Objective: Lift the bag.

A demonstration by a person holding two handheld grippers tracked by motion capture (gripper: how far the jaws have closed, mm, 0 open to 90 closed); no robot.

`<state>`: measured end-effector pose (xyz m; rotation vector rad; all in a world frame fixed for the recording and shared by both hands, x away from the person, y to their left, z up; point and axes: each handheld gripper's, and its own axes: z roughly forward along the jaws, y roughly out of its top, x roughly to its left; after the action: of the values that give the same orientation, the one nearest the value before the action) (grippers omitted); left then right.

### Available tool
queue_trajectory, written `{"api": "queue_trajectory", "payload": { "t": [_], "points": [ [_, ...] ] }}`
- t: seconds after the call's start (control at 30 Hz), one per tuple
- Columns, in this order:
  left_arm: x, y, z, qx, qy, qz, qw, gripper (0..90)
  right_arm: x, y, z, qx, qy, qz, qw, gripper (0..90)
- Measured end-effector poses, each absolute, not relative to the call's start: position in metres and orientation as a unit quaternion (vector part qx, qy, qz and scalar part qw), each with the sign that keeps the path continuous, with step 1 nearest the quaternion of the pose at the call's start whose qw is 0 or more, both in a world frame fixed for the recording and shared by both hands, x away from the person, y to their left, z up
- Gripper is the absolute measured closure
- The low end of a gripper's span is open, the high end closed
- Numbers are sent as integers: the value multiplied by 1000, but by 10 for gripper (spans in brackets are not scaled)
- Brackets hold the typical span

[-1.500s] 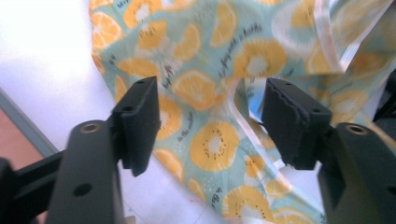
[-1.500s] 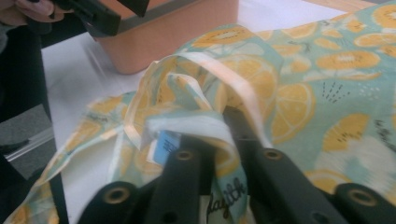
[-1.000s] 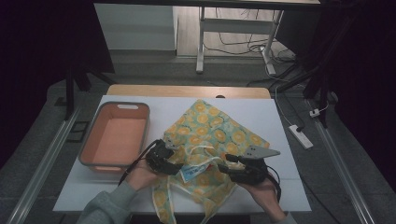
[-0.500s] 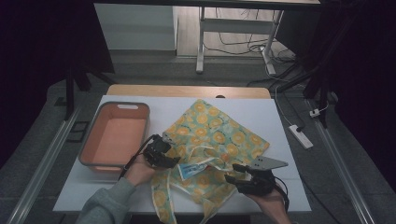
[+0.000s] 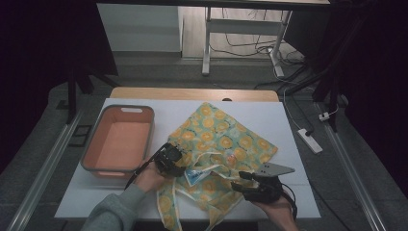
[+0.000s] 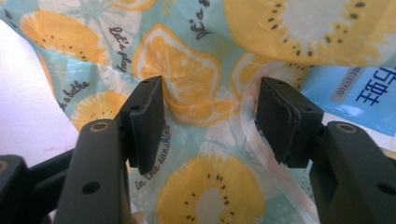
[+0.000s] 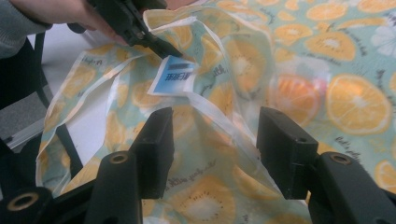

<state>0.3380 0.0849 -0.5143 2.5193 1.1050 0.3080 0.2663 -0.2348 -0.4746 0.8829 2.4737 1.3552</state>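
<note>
Holding its jaws apart, the right gripper (image 5: 242,179) hovers over the near edge of the bag (image 5: 226,144), nothing clamped between them. Just left, the left gripper (image 5: 180,161) has been narrowing its jaws, yet they stand apart over the printed plastic without pinching it. A blue packet (image 5: 195,175) lies at the bag's opening, between both grippers. Farther left on the table (image 5: 288,120), the orange bin (image 5: 118,140) holds nothing.
</note>
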Motion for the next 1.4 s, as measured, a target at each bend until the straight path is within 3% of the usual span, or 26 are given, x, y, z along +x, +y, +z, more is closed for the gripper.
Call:
{"api": "queue_trajectory", "payload": {
  "t": [0.17, 0.37, 0.57, 0.7, 0.77, 0.83, 1.0, 1.1, 1.4],
  "points": [
    [341, 88, -513, 889, 404, 78, 199, 596, 262, -230, -481, 294, 844, 440, 82, 445],
    [340, 89, -513, 887, 409, 82, 199, 840, 249, -220, -486, 275, 868, 406, 74, 376],
    [337, 91, -512, 887, 408, 80, 200, 881, 236, -202, -492, 272, 891, 358, 60, 168],
    [330, 99, -501, 881, 409, 75, 228, 881, 235, -184, -512, 284, 908, 302, 64, 132],
    [326, 105, -494, 877, 408, 71, 242, 882, 238, -177, -519, 284, 912, 287, 68, 184],
    [323, 111, -488, 872, 409, 64, 259, 882, 236, -172, -519, 269, 918, 274, 101, 290],
    [316, 131, -472, 859, 411, 45, 303, 884, 229, -172, -515, 229, 925, 278, 124, 840],
    [310, 146, -460, 850, 407, 32, 332, 885, 228, -178, -508, 222, 921, 293, 127, 890],
    [294, 186, -421, 808, 398, 16, 434, 888, 245, -221, -439, 251, 848, 434, 172, 898]
  ]
}}
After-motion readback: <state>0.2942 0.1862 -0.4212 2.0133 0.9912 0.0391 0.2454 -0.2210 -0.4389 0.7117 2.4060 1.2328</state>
